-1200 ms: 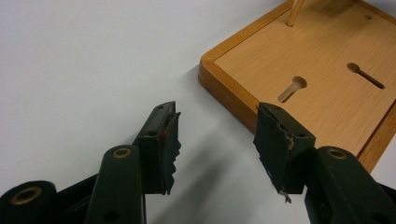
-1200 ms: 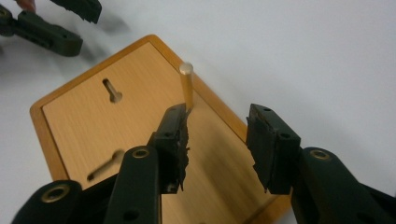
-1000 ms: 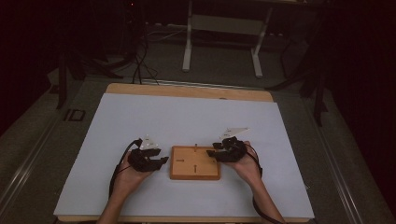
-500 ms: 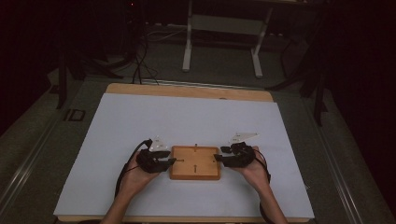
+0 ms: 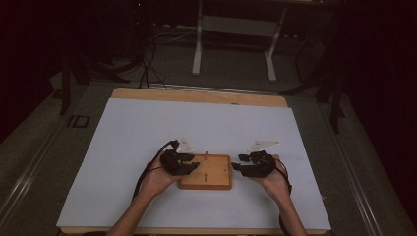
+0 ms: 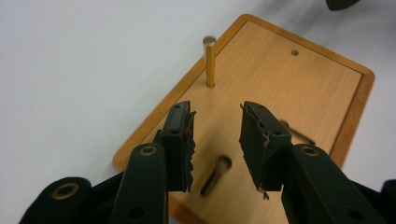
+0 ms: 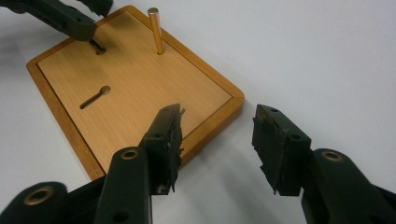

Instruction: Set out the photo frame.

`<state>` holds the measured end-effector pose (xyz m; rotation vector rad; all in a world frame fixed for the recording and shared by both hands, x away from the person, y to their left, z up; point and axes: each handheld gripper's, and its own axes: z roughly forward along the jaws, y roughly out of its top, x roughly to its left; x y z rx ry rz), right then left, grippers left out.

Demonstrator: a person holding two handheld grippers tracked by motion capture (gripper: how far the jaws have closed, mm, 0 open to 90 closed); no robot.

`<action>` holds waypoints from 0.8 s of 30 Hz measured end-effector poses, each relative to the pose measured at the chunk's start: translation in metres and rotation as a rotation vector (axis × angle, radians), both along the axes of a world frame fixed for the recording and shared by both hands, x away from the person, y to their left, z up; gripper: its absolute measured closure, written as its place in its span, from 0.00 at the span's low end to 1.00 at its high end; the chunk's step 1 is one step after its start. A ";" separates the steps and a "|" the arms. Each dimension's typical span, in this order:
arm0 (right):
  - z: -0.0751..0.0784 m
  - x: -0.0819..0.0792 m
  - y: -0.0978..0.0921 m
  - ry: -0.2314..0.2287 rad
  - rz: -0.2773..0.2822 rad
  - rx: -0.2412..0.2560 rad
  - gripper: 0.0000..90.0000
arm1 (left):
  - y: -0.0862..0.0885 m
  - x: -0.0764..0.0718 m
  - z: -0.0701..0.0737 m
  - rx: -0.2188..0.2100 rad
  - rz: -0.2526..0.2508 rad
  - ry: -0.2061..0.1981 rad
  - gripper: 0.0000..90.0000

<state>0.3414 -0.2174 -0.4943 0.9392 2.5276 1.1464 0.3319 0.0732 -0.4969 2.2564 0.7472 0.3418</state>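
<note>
Wooden board (image 5: 205,171), set with an upright brass peg (image 6: 209,61), is seen lying on the white counter (image 5: 128,132) between the left gripper (image 6: 215,140) and the right gripper (image 7: 218,140), whose fingers are held apart.

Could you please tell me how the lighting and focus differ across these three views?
High view: dim, the room beyond the table nearly black. Left gripper view: bright; the brass peg sharp, the left hand-held gripper slightly soft. Right gripper view: evenly lit; the wooden board crisp, faint shadow beneath its edge.
</note>
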 end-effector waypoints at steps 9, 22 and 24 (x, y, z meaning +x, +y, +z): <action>-0.004 0.001 0.001 0.005 0.002 -0.026 0.57 | -0.015 0.023 -0.004 -0.037 -0.018 0.041 0.73; -0.009 0.004 -0.001 0.021 -0.007 -0.026 0.57 | -0.031 0.039 -0.016 -0.053 -0.019 0.074 0.93; -0.011 0.004 0.001 0.021 -0.001 -0.027 0.57 | -0.032 0.039 -0.015 -0.042 -0.025 0.065 0.93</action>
